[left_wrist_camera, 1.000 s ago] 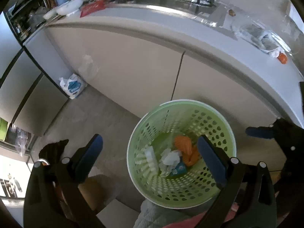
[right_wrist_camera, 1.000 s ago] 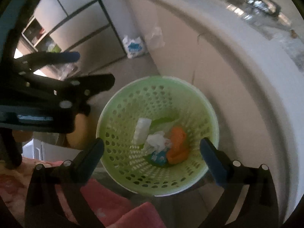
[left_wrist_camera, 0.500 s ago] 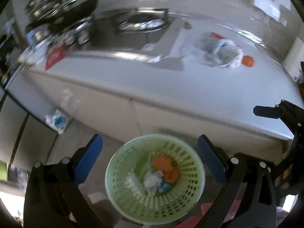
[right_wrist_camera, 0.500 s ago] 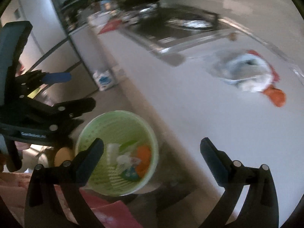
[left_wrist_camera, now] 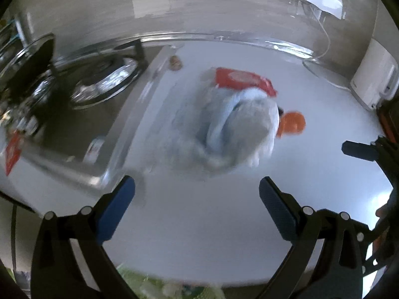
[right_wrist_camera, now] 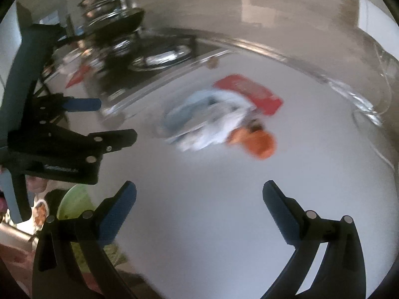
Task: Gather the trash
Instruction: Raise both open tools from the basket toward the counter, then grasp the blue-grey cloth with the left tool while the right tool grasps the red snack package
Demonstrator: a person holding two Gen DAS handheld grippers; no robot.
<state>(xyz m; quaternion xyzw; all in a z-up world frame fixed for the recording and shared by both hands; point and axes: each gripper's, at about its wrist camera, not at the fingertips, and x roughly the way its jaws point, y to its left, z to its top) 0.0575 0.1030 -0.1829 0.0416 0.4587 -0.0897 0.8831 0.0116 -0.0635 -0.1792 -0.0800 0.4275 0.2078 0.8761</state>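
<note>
A crumpled pale plastic bag lies on the white counter, with a red packet behind it and an orange scrap at its right. The right wrist view shows the same bag, red packet and orange scrap, all blurred. My left gripper is open and empty, above the counter short of the bag. My right gripper is open and empty too. The green basket's rim peeks in at lower left, below the counter edge.
A gas hob with a dark pan sits left of the bag. A small brown scrap lies by the hob's corner. A white appliance and its cable stand at the far right. The left gripper's body fills the right view's left side.
Both grippers have risen from over the green basket on the floor to the counter top. The basket has dropped out of the middle of view; the trash pile now fills the centre.
</note>
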